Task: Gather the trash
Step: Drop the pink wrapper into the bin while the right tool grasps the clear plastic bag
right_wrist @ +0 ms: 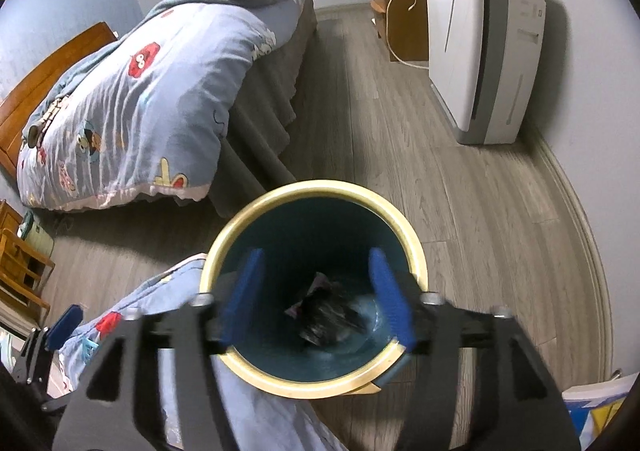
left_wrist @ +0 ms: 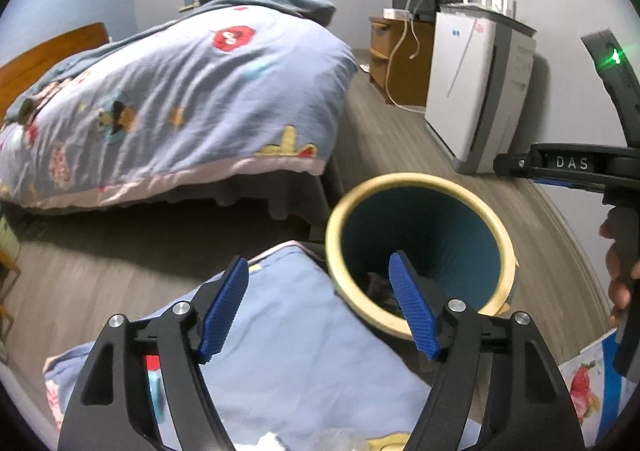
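right gripper (right_wrist: 316,297) hangs straight over the bin (right_wrist: 412,251) – fingers wide apart, empty; left gripper (left_wrist: 320,305) beside it, likewise spread, holding nothing.

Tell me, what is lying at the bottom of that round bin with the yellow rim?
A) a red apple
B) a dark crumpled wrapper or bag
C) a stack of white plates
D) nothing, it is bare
B: in the right wrist view, looking down into the bin, a dark crumpled piece of trash lies on its blue floor, seen between the fingers of the open right gripper.
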